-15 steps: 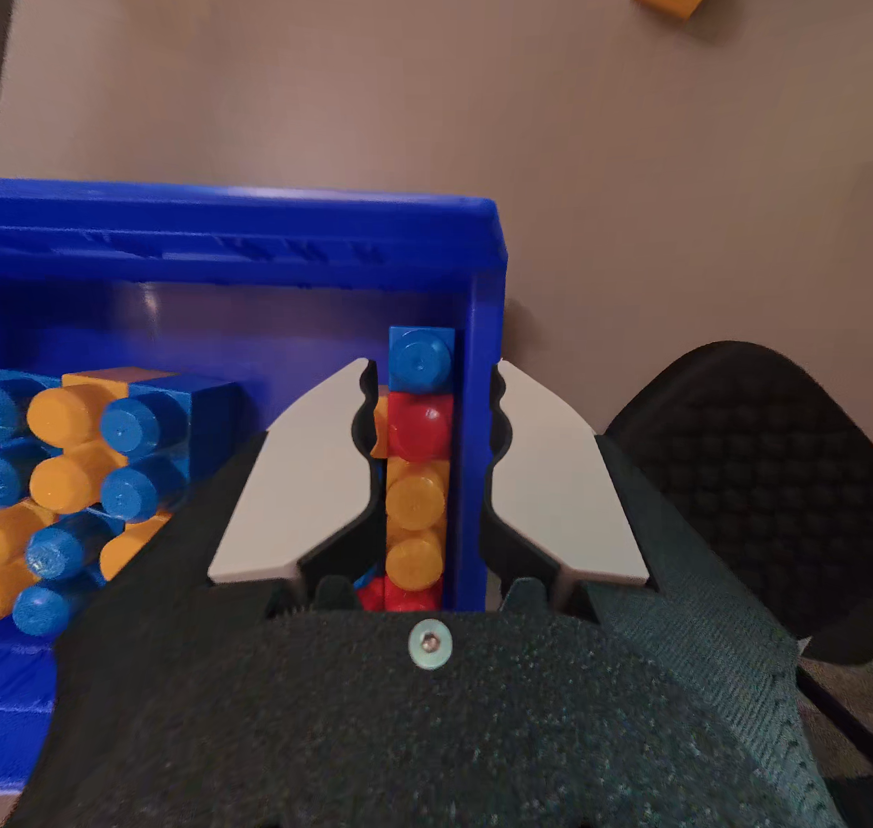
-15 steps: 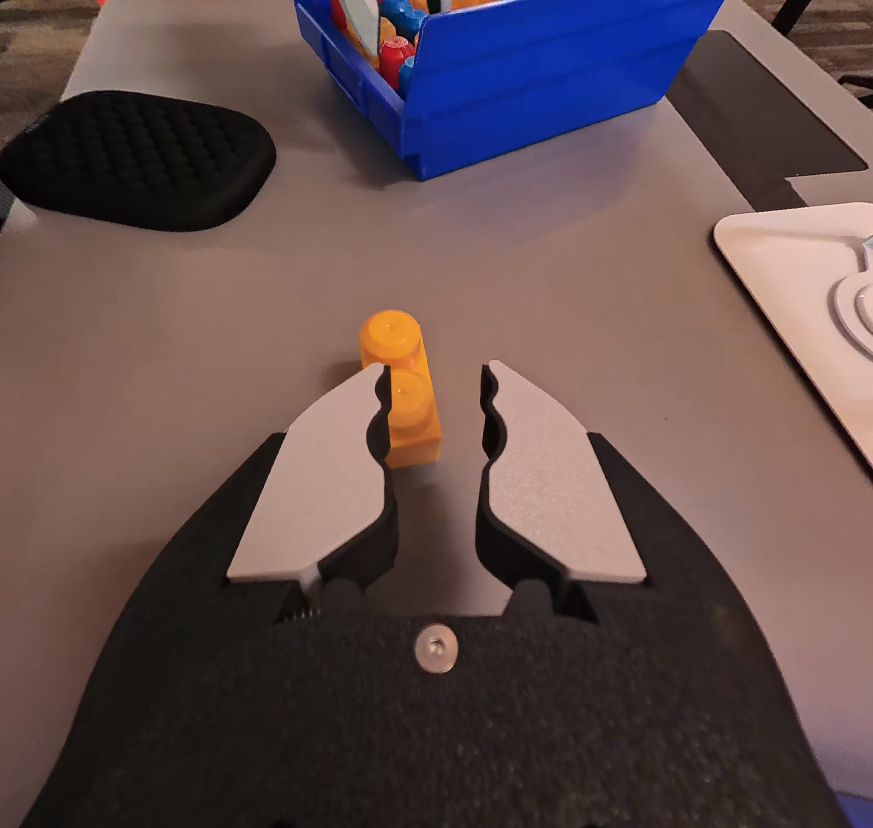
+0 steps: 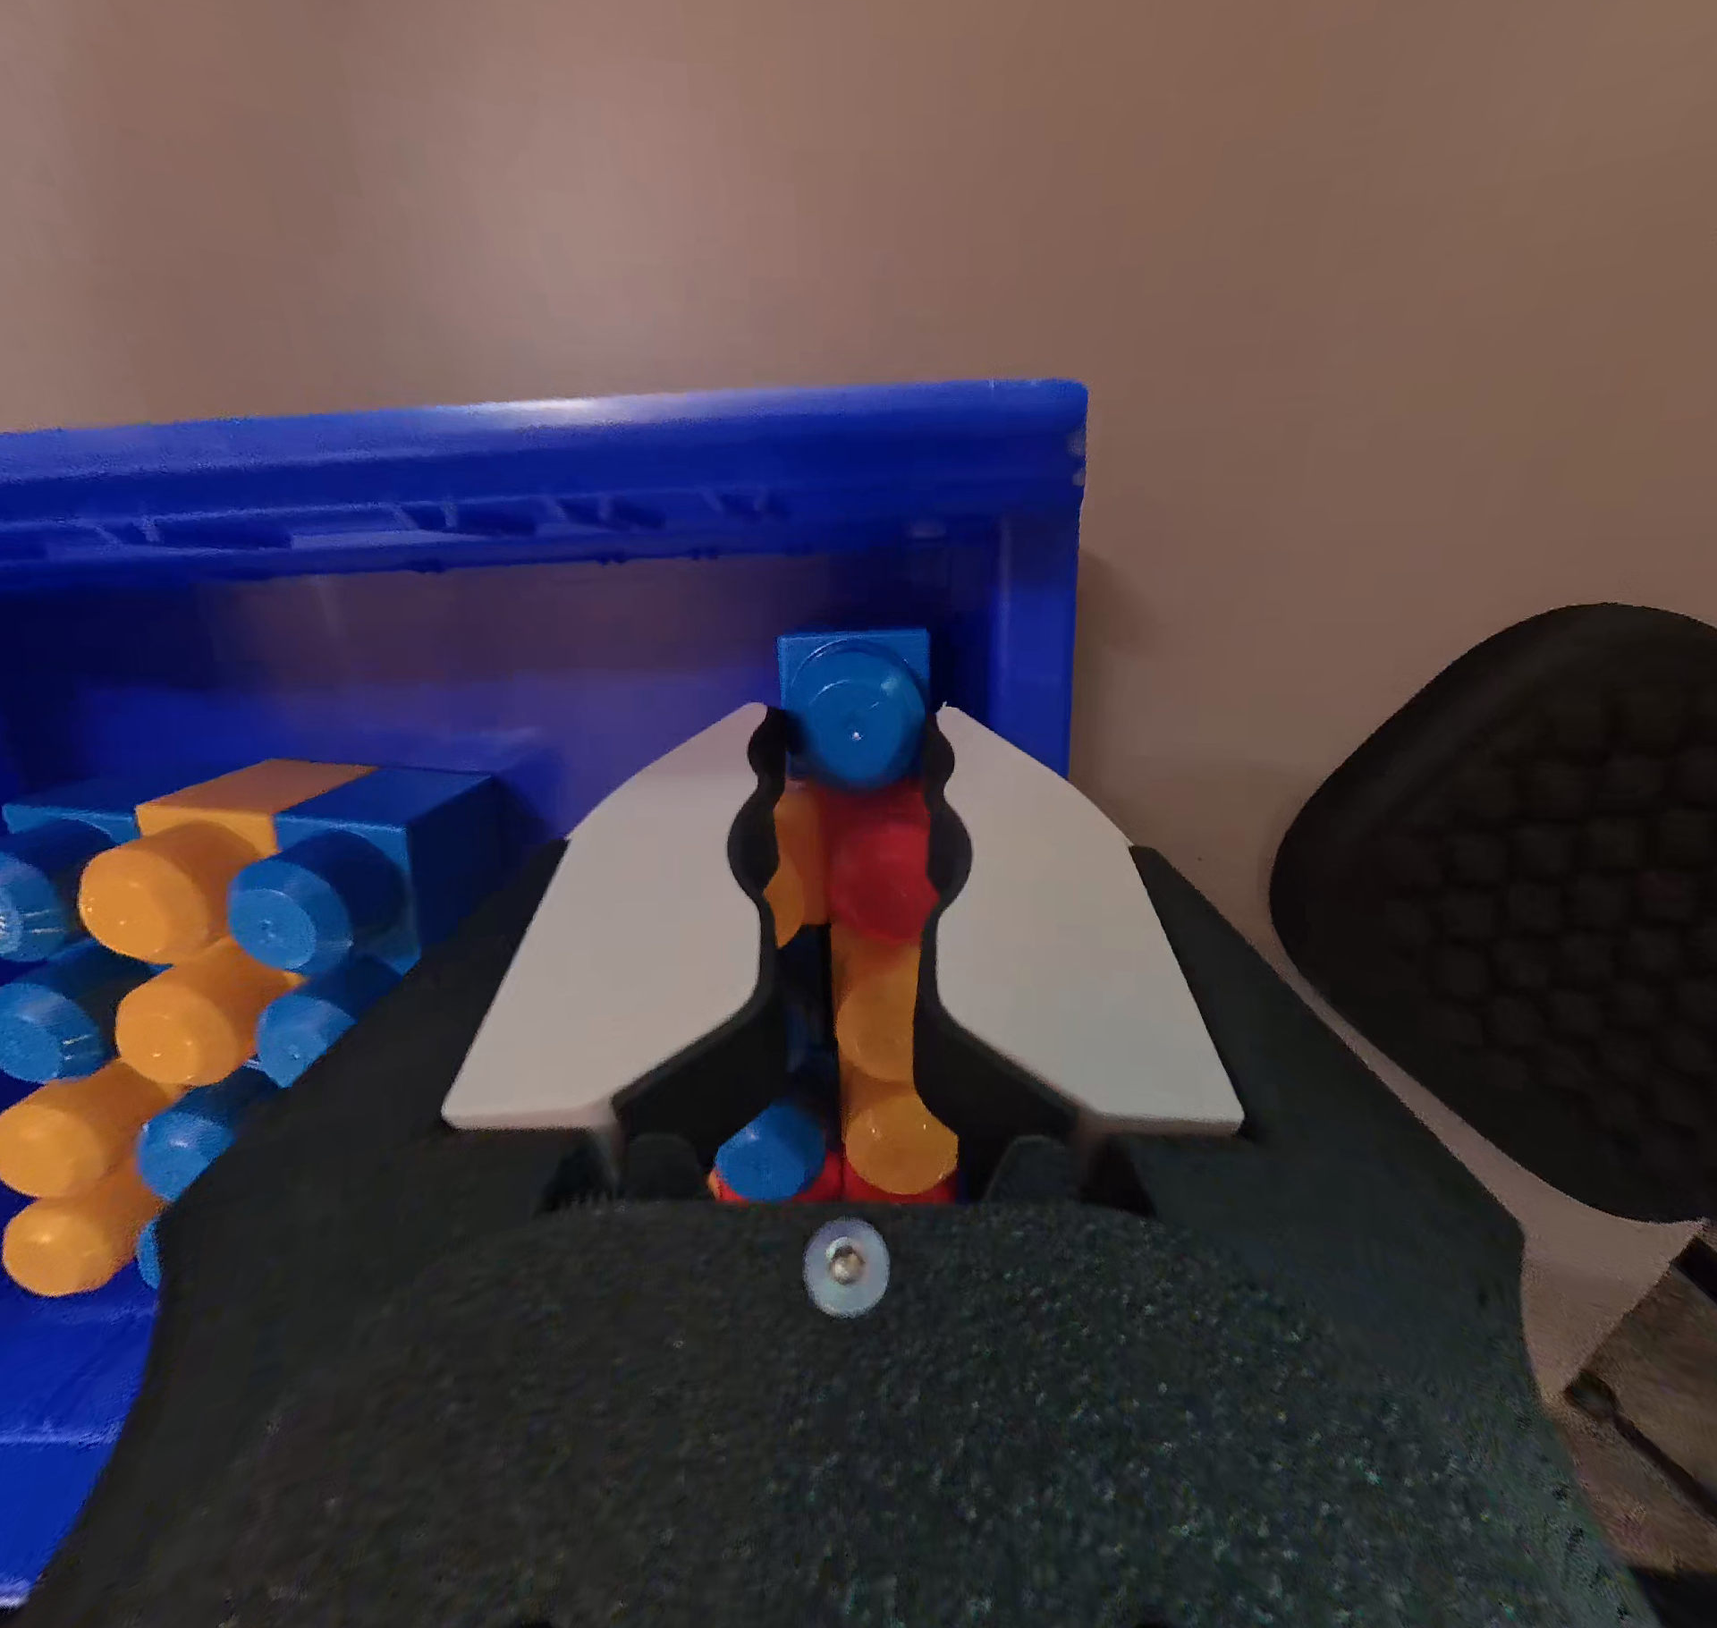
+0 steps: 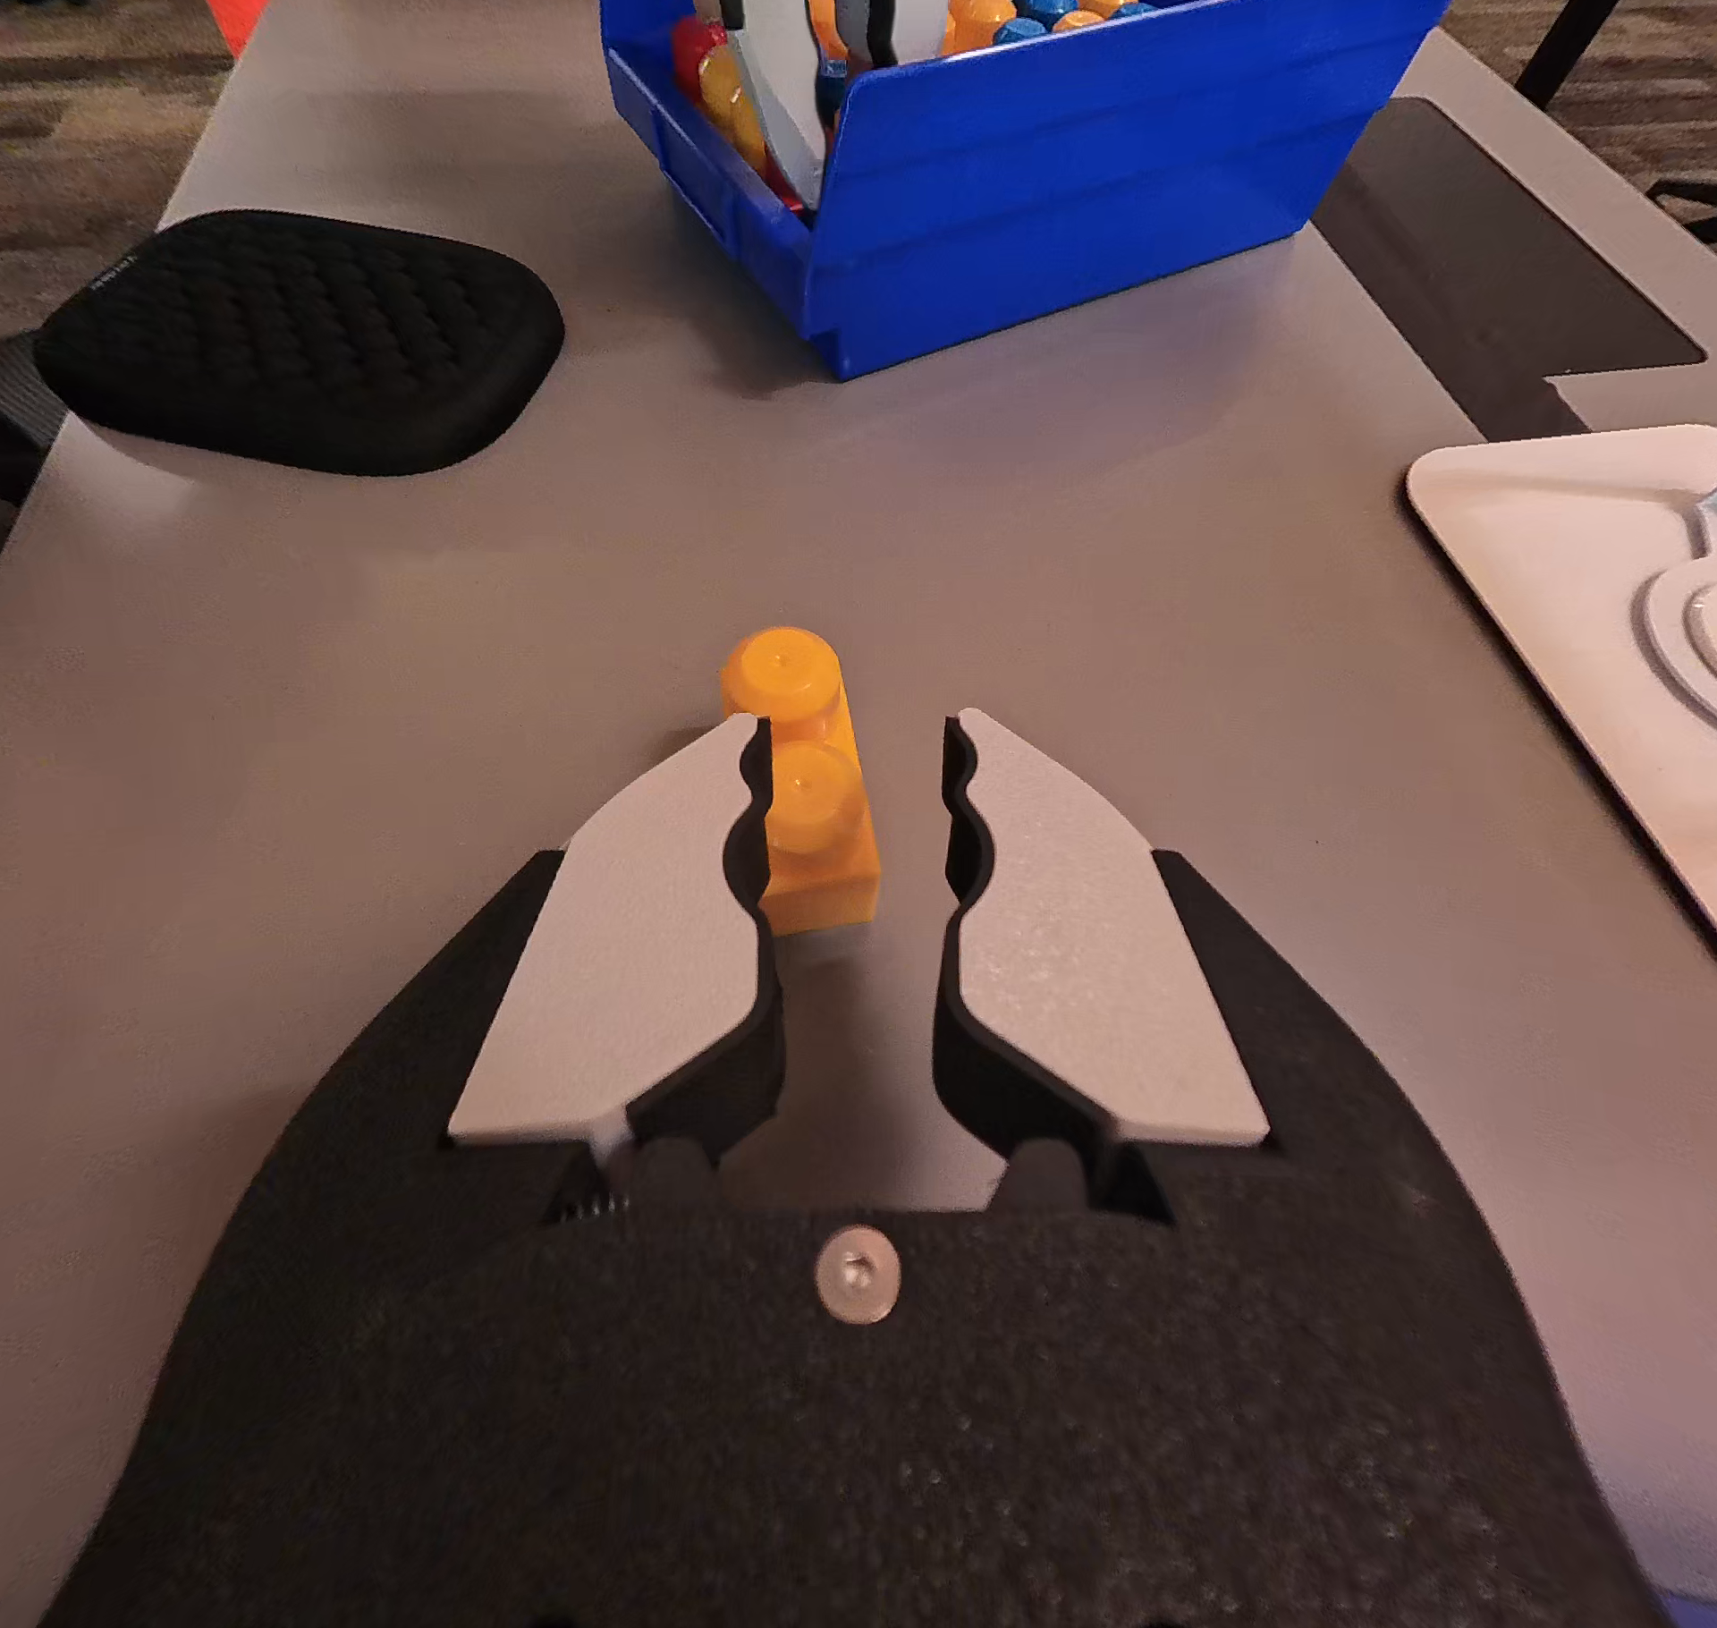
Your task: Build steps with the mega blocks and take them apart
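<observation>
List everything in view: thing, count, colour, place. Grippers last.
bin: one, blue, far end of table.
blocks in bin: many, orange, blue, red; count unclear.
orange block: one, two studs, on table by right gripper.
pad: one, black, textured, table's left.
tray: one, white, table's right edge.
table: one, grey.
left gripper: inside bin, fingers closing around a row of blocks.
right gripper: open, orange block touching one finger.

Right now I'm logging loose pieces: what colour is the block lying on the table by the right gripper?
Orange; the block shows best in the right wrist view.
</observation>
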### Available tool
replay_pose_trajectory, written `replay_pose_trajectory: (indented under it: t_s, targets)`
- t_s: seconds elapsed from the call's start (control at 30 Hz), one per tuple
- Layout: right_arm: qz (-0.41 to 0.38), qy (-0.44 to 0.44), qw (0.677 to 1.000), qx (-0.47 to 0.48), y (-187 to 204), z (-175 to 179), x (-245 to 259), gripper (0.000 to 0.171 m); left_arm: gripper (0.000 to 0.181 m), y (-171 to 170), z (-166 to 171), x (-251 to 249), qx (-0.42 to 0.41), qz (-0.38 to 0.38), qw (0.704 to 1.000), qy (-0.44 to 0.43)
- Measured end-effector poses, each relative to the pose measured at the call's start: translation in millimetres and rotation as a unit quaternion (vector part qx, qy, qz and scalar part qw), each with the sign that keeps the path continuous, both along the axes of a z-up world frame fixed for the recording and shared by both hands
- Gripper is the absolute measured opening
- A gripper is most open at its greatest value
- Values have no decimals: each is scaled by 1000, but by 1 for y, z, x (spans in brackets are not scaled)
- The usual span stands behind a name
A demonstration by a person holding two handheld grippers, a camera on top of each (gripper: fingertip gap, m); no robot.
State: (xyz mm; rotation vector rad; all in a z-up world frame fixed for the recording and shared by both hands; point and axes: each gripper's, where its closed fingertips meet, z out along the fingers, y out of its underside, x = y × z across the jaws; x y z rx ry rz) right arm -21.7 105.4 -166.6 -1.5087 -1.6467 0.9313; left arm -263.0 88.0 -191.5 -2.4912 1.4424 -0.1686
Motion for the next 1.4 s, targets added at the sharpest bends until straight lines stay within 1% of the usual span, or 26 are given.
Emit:
replay_pose_trajectory:
  t_s: [0.13, 0.23, 0.33, 0.43, 0.53, 0.6, 0.67, 0.83, 0.9, 0.93, 1.0, 1.03, 1.1, 1.2, 1.23, 1.27, 1.33, 1.4]
  targets:
    - [-2, 3, 1000, 3, 1, 2, 0, 34, 28, 3, 9, -1, 22, 3, 1000, -9]
    - [-8, 13, 1000, 8, 3, 7, 0, 34, 28, 11, 35, -4, 70, 21, 997, -29]
    - [-15, 33, 999, 17, 4, 16, -1, 34, 28, 12, 68, 1, 119, 20, 991, -51]
    - [-25, 57, 997, 34, 3, 31, -5, 34, 28, 7, 97, 21, 158, 0, 984, -78]
    - [-28, 75, 995, 61, -5, 47, -11, 35, 28, -4, 110, 58, 173, -44, 979, -102]
    - [-20, 78, 994, 73, -16, 54, -18, 37, 28, -12, 110, 86, 175, -80, 976, -106]
    - [-12, 64, 994, 90, -26, 53, -24, 40, 28, -17, 106, 115, 171, -115, 972, -109]
    - [-9, 15, 992, 123, -42, 42, -37, 57, 28, -25, 81, 177, 141, -185, 967, -102]
    - [-13, -10, 991, 136, -42, 35, -37, 59, 28, -25, 72, 195, 132, -202, 965, -104]
    - [-14, -22, 990, 141, -41, 30, -36, 59, 28, -26, 69, 202, 127, -209, 964, -109]
    - [-13, -43, 988, 145, -39, 23, -33, 50, 28, -25, 67, 211, 127, -214, 961, -117]
    - [-15, -45, 988, 147, -37, 21, -32, 42, 28, -26, 67, 214, 123, -217, 961, -122]
    - [-12, -43, 989, 140, -36, 23, -30, 37, 28, -26, 69, 216, 129, -217, 959, -131]
    - [-8, -4, 992, 125, -35, 34, -28, 36, 28, -24, 80, 220, 157, -209, 949, -174]
    - [-7, 14, 994, 112, -34, 41, -26, 36, 33, -22, 86, 220, 171, -203, 944, -198]
    - [-6, 41, 994, 98, -33, 49, -24, 36, 42, -23, 93, 221, 176, -195, 938, -228]
    - [0, 121, 991, 49, -32, 75, -19, 36, 52, -22, 108, 222, 181, -170, 922, -298]
    - [5, 219, 976, -2, -30, 107, -10, 36, 56, -18, 123, 226, 203, -144, 894, -373]
